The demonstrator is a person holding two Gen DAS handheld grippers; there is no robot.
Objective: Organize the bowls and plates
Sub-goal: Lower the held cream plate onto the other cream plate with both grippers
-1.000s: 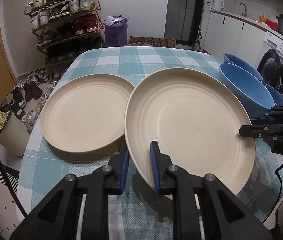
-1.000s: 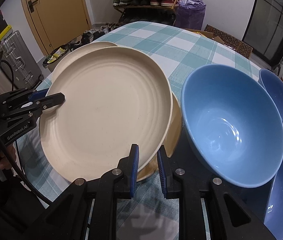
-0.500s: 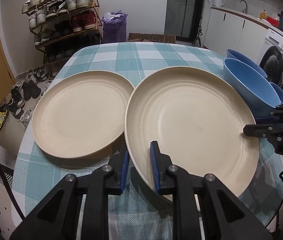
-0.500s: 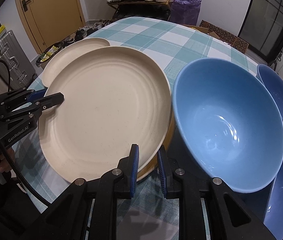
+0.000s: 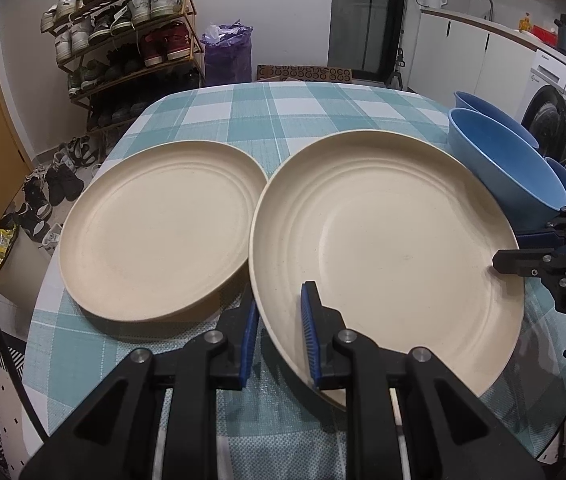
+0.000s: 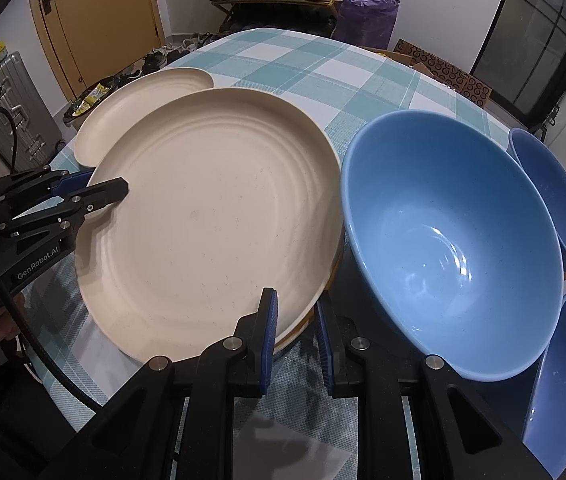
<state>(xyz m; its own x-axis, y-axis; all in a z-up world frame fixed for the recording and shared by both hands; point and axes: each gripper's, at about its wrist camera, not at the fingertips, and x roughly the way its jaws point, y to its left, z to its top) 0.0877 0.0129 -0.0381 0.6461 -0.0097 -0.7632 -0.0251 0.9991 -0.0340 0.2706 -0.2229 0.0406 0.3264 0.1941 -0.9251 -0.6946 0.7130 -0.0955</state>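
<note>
Claws (image 5: 277, 336) (image 6: 296, 334) level, clamping plate (image 5: 387, 248) rim

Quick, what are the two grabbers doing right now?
Left gripper: shut on the near plate's rim.
Right gripper: shut on the same plate's opposite rim.

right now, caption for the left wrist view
Both tools grip the cream plate beside a second plate.

Teal-and-white checked tablecloth (image 5: 283, 112), packed wooden shoe rack (image 5: 123, 40) at the wall, purple plastic bag (image 5: 227, 54) beside it, white washing machine (image 5: 559, 120) off right.
</note>
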